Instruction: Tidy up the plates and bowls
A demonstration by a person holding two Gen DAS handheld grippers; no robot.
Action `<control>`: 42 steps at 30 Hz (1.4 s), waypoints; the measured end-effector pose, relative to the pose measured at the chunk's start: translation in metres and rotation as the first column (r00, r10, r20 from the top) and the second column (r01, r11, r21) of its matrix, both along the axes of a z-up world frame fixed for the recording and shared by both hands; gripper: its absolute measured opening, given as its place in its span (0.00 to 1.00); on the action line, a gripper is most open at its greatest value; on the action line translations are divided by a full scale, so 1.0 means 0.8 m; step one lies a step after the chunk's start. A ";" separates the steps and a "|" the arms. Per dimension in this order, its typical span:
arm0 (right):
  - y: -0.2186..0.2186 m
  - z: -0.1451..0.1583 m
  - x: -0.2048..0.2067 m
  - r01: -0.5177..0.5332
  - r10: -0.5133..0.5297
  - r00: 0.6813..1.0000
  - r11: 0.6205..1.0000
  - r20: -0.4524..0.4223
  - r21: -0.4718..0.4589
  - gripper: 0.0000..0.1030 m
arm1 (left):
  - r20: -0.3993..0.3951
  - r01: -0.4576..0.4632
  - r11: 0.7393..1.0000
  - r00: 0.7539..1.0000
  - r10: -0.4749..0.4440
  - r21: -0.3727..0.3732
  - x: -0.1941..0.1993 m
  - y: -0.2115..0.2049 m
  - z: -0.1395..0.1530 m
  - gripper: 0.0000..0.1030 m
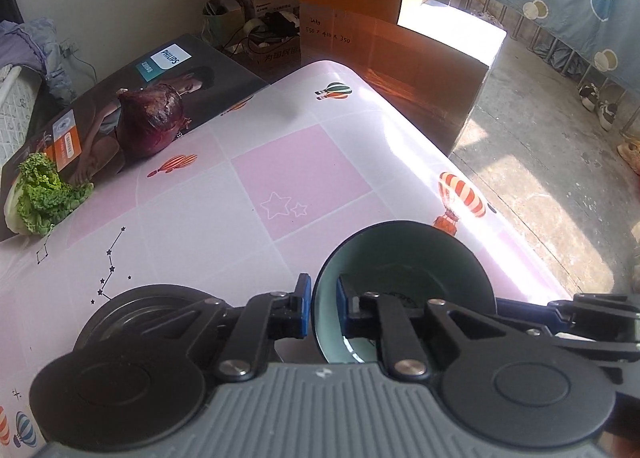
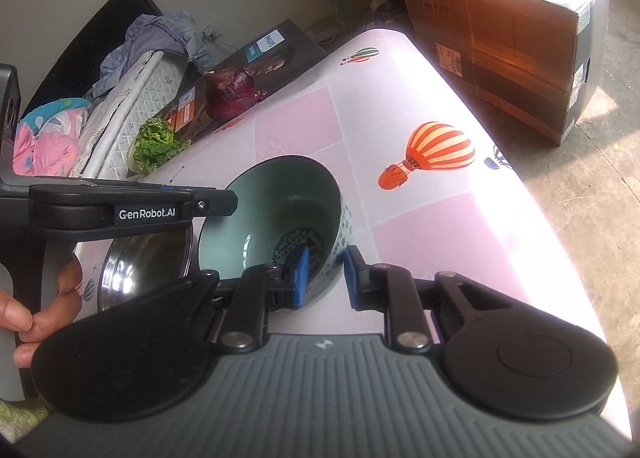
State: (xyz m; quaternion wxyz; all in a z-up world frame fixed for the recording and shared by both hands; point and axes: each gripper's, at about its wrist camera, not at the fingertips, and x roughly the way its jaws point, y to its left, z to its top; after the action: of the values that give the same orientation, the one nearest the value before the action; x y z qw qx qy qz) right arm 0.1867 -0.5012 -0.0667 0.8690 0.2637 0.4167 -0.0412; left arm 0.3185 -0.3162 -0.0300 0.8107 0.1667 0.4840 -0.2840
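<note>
Bowl [image 2: 276, 214], pale green inside with a dark patterned outer wall, sits on the worktop [image 2: 420, 218] near its sunlit edge, tilted. Both grippers hold it by the rim, on opposite sides.

Left gripper [image 1: 322, 312]: jaws closed down on the bowl [image 1: 404, 270] wall, one blue pad outside and one inside the rim. In the right wrist view its black body crosses from the left, held by a hand [image 2: 24, 322].

Right gripper [image 2: 326, 278]: jaws nearly closed on the bowl's near rim, one blue pad inside and one against the outer wall.

Steel plate [image 2: 144, 262], shiny, lies flat on the worktop just beside the bowl, partly hidden under the left gripper; whether the two touch cannot be told.

Further back on the worktop: a red onion [image 1: 154, 118] and a head of lettuce [image 1: 40, 194], both against a printed box [image 1: 168, 70]. Cardboard cartons [image 1: 400, 42] stand on the floor beyond the worktop's far end.
</note>
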 end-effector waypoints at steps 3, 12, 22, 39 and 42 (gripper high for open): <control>-0.002 0.000 -0.002 -0.002 0.002 1.000 1.000 0.002 0.005 0.17 | 0.005 -0.009 1.000 1.000 0.009 0.011 -0.001 -0.003 -0.001 0.14; -0.015 -0.003 -0.003 0.011 -0.011 1.000 1.000 0.021 0.016 0.14 | -0.043 -0.031 1.000 0.999 0.031 0.004 -0.016 0.009 0.001 0.15; -0.024 -0.003 -0.016 0.040 -0.041 0.999 0.999 0.027 0.020 0.12 | -0.151 -0.056 0.997 0.987 0.047 -0.054 -0.037 0.033 -0.005 0.15; -0.033 -0.020 -0.007 0.075 -0.073 0.997 0.991 -0.019 0.114 0.13 | -0.270 -0.142 0.988 0.955 0.121 -0.059 -0.027 0.029 -0.037 0.19; -0.034 -0.022 -0.005 0.081 -0.078 0.997 0.989 -0.025 0.127 0.13 | -0.276 -0.148 0.987 0.953 0.127 -0.058 -0.026 0.027 -0.040 0.19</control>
State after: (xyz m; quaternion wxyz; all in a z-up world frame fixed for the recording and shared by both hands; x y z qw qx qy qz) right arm 0.1824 -0.5284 -0.0841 0.8438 0.3349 0.4162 -0.0516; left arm 0.2974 -0.2944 -0.0619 0.7603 0.0603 0.5897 -0.2656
